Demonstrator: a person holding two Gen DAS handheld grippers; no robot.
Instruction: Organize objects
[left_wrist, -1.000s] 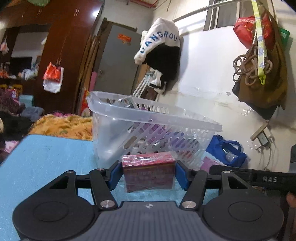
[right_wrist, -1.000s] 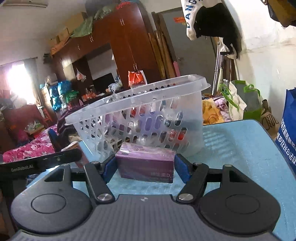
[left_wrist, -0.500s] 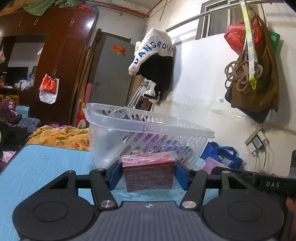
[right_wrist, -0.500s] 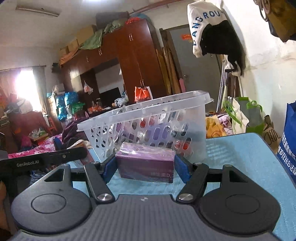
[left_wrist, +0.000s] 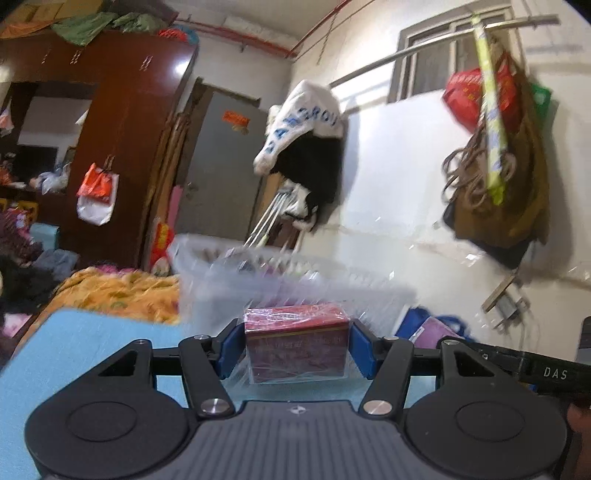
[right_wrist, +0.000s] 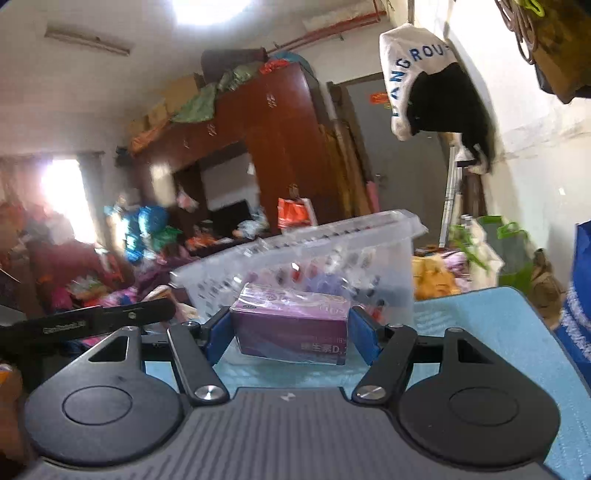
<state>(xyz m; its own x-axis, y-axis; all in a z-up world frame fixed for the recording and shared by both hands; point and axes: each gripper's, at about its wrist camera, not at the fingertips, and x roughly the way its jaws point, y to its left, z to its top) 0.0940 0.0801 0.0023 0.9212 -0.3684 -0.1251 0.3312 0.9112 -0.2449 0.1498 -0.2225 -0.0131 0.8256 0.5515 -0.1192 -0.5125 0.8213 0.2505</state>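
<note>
A red box (left_wrist: 297, 341) wrapped in clear film sits between the blue pads of my left gripper (left_wrist: 297, 349), which is shut on it. My right gripper (right_wrist: 290, 328) is shut on a purple box (right_wrist: 290, 326), also film-wrapped. Both boxes hang above the blue table (left_wrist: 92, 339) just in front of a clear plastic basket (left_wrist: 229, 284) with slotted walls. In the right wrist view the basket (right_wrist: 369, 251) holds several small coloured items, blurred. The other gripper's black arm shows at the edge of each view.
The blue table (right_wrist: 498, 332) runs to the right in the right wrist view. A white wall with hanging bags (left_wrist: 498, 158) and a white-and-black garment (left_wrist: 306, 147) stands behind the basket. A blue bag (left_wrist: 424, 321) sits low by the wall. A brown wardrobe (right_wrist: 280, 147) stands further back.
Both grippers have risen and tilted up with their boxes, so the basket sits lower in both views and more wall and ceiling show. The grips have not changed.
</note>
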